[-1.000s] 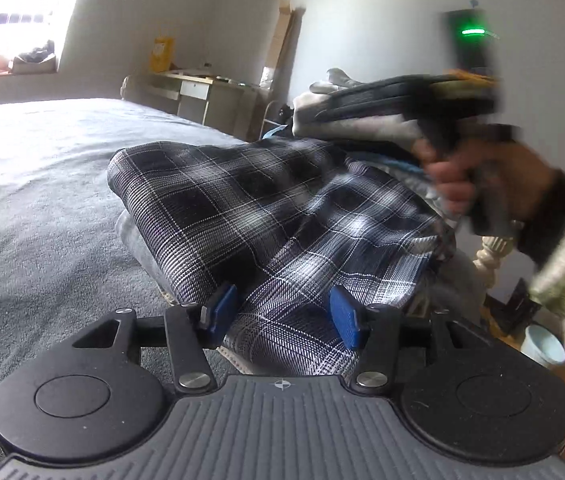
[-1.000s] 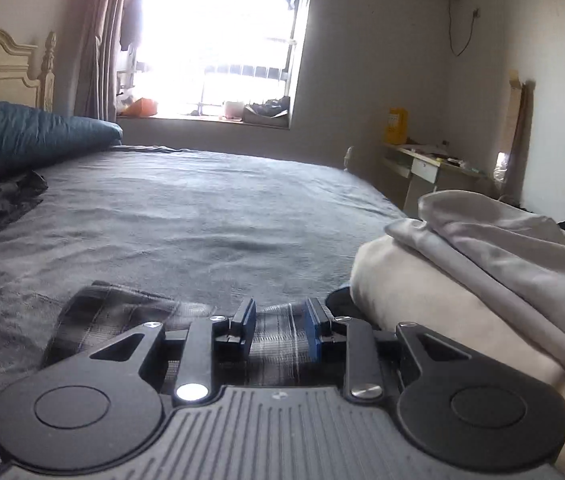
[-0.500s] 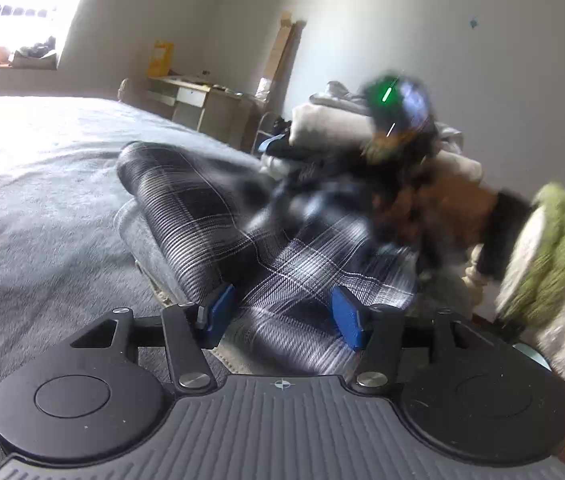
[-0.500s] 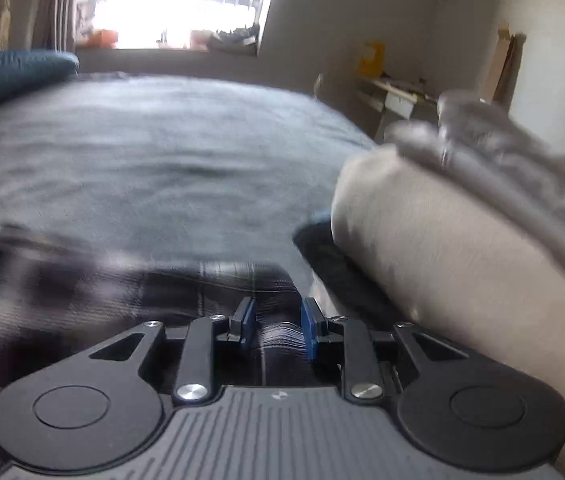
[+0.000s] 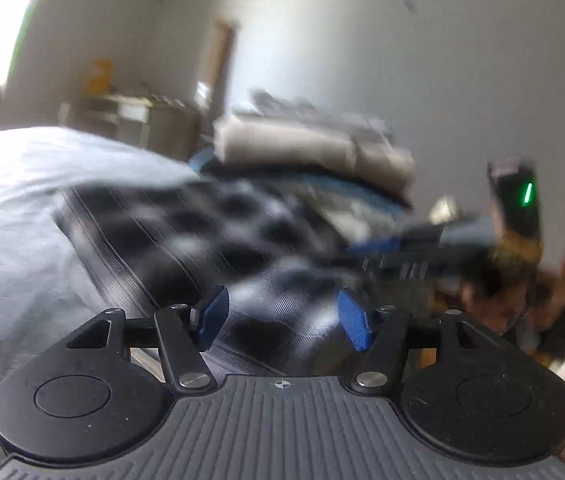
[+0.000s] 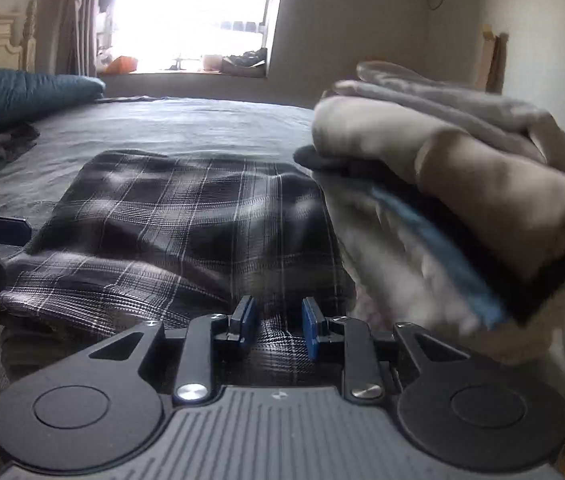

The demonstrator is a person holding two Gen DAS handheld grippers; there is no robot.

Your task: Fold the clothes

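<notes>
On the grey bed (image 6: 170, 128), your plaid shirt (image 6: 186, 232) lies folded beside stacked clothes (image 6: 462, 176). Your left gripper (image 5: 282, 316) has just been opening its jaws, shirt between them. Your right gripper (image 6: 276, 320) jaws stand apart, pinching nothing.

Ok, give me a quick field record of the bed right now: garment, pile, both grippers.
garment: black-and-white plaid garment, folded, lying flat on the grey bed
pile: stack of folded clothes right of the plaid in the right wrist view, beige and grey on top
left gripper: jaws just opening, apart over the plaid's near edge; view blurred
right gripper: jaws apart, low over the plaid's near edge, no clear pinch
pillow: teal pillow at the headboard end
</notes>
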